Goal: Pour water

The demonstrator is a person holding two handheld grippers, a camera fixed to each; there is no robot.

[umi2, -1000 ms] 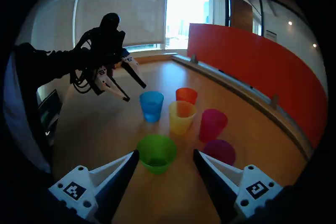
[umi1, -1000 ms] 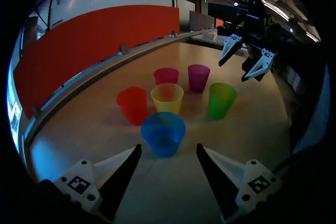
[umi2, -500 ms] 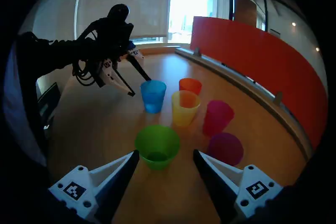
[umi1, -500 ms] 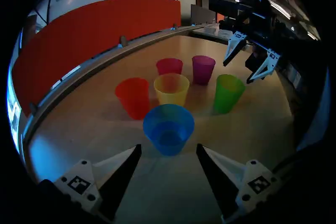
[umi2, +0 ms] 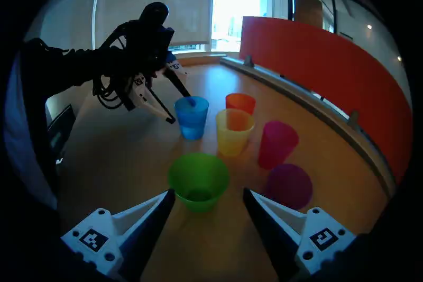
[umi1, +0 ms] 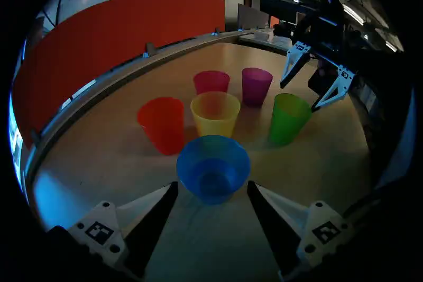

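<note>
blue cup [umi1: 213, 168], contents unclear, between the left gripper's [umi1: 211, 183] spread fingers [umi1: 153, 213]

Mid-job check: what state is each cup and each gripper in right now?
Left gripper: open, jaws flanking the blue cup.
Right gripper: open, green cup just ahead.
Blue cup: upright, not clamped.
Green cup: upright, not held.
Yellow cup: upright, free.
Orange cup: upright, free.
Pink cup: upright, free.
Purple cup: upright, free.
Fill levels: cannot tell.
</note>
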